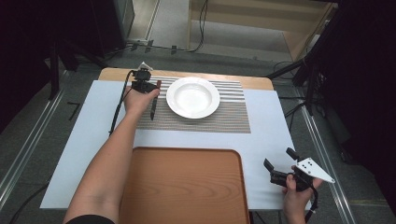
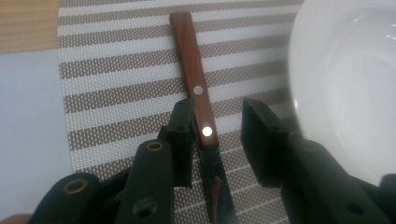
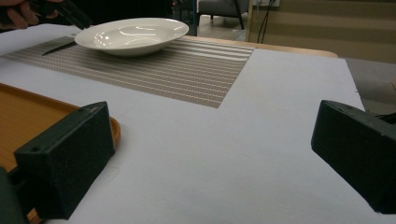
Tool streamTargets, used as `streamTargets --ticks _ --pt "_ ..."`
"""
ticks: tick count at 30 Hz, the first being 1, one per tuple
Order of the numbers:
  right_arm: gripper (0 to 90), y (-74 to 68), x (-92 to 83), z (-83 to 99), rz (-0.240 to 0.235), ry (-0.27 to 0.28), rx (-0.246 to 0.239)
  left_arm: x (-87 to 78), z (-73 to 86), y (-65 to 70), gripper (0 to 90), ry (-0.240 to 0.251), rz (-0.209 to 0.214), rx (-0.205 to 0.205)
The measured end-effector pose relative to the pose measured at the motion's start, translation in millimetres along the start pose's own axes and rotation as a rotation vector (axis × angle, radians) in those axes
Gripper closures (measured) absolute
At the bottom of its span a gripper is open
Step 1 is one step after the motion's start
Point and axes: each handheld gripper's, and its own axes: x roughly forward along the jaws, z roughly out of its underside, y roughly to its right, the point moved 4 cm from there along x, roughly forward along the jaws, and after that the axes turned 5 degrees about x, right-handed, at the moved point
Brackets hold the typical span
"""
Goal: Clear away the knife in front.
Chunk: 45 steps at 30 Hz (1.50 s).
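A knife (image 1: 153, 101) with a brown riveted wooden handle (image 2: 190, 65) and a dark blade lies on the striped placemat (image 1: 224, 116), just left of the white deep plate (image 1: 193, 96). My left gripper (image 1: 154, 91) is lowered over it, and in the left gripper view its jaws (image 2: 218, 111) straddle the handle near the blade. The left jaw sits at the handle's edge, while a gap separates the right jaw from it. My right gripper (image 1: 279, 157) rests wide open over the white table cover at the near right, holding nothing (image 3: 215, 154).
A large orange-brown tray (image 1: 187, 186) lies at the near middle; its rounded corner (image 3: 114, 130) sits next to my right gripper's left jaw. The plate's rim (image 2: 299, 93) is close to the left gripper's right jaw. Dark stands and cables surround the table.
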Motion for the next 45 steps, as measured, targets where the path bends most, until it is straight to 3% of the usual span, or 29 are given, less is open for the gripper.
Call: streamTargets --ticks 12,24,37,45 --pt "0.0 0.3 0.2 0.1 0.002 -0.001 0.003 12.0 4.5 -0.6 67.0 -0.031 -0.009 -0.017" --pt "0.0 0.6 0.4 0.1 -0.002 0.0 0.002 19.9 4.6 3.3 74.7 -0.018 -0.064 -0.043" --pt "0.0 0.8 0.5 0.2 -0.002 -0.001 0.0 17.7 7.2 5.4 76.6 -0.026 -0.102 0.032" --pt "0.0 1.0 0.6 0.2 -0.004 -0.002 0.004 7.4 9.2 -0.1 76.8 -0.024 -0.088 0.055"
